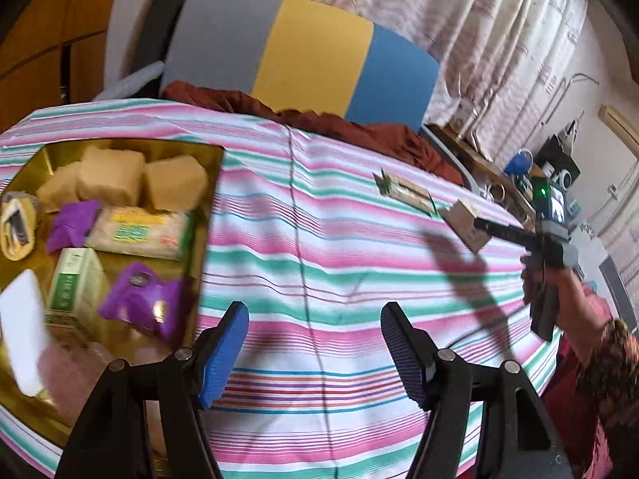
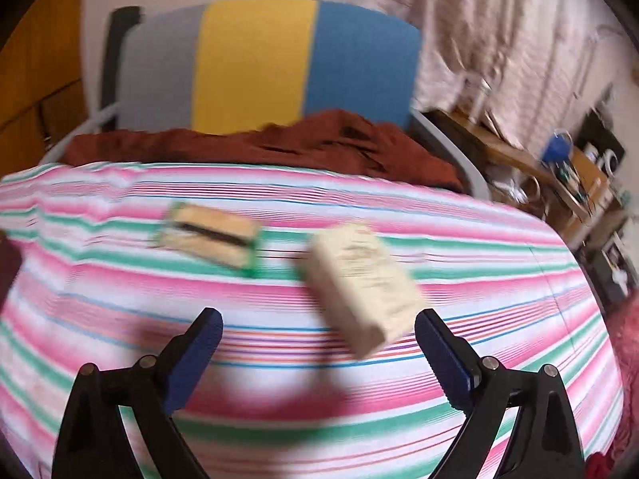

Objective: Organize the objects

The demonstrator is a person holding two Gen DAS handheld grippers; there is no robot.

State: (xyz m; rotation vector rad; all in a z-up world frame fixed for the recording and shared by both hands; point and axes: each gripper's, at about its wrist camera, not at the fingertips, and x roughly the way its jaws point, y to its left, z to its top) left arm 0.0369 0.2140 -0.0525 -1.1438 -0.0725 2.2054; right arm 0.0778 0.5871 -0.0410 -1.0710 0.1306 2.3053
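Right wrist view: right claw [image 2: 319, 343] spread wide, empty, near cream box [image 2: 361, 285]. Left claw [image 1: 315, 343] spread too, empty. Blurry; might bump box away.

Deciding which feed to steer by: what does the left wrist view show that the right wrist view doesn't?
Left wrist only: the gold tray holding packets, and the right gripper seen from the side near the small box. Right wrist only: that cream box close up, just ahead of its own open, empty jaws. Both: the striped tablecloth, the flat packet and the chair.
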